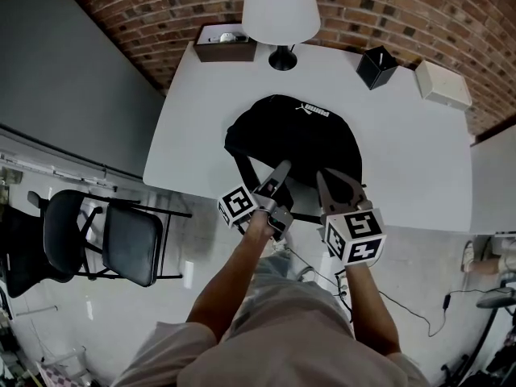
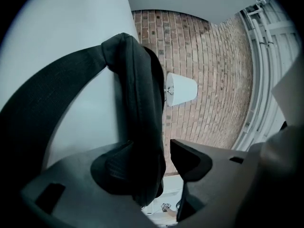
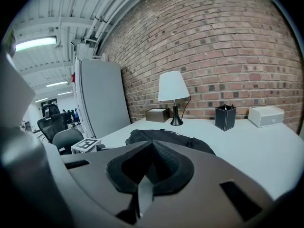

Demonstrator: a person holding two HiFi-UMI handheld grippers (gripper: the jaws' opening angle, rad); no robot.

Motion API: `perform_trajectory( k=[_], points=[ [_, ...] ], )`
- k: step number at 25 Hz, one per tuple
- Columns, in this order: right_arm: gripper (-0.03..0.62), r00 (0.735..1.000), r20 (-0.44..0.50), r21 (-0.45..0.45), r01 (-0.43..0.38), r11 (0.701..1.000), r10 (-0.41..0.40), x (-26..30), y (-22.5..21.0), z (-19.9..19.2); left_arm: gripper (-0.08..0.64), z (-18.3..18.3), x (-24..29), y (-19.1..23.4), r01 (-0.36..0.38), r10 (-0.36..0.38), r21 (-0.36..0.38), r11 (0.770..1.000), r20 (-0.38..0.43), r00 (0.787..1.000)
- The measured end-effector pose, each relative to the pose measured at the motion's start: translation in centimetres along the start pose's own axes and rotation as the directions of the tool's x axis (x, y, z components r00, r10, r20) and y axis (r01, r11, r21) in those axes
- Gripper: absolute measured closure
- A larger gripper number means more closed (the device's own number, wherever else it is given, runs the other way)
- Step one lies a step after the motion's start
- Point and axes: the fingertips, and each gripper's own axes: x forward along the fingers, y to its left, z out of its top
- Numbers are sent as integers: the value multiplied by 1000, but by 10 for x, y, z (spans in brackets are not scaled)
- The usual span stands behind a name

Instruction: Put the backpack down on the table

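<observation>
On table, toward its 6 o'clock edge, backpack is lying flat, wt already resting on the top, so no grip is needed. Left gripper is standing w/ jaws wide apart round strap, which is prob. only leaning on one pad. Right gripper, at 5 o'clock, is sitting closed, empty.

One backpack, one lamp, one table, two chairs.
</observation>
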Motion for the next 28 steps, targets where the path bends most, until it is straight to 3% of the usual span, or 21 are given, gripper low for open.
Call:
perform_trajectory(
  k=[9, 17, 20, 24, 28],
  points=[
    [591, 999, 24, -14, -41, 999, 42, -25, 16, -3, 336, -18, -30, -12, -35, 34, 58, 998, 17, 999],
    [589, 995, 52, -37, -89, 995, 91, -46, 34, 0, 356, -39, -50, -52, -65, 66, 264, 962, 7, 998],
    [589, 992, 65, -44, -107, 993, 110, -54, 42, 3, 367, -50, -54, -72, -83, 90, 381, 921, -1, 996],
    [589, 989, 82, -48, -123, 991, 126, -67, 47, 4, 379, -66, -60, -97, -101, 121, 542, 834, -1, 993],
    [591, 986, 99, -55, -128, 990, 133, -82, 51, 8, 413, -82, -64, -119, -104, 138, 646, 756, -2, 990]
  ],
)
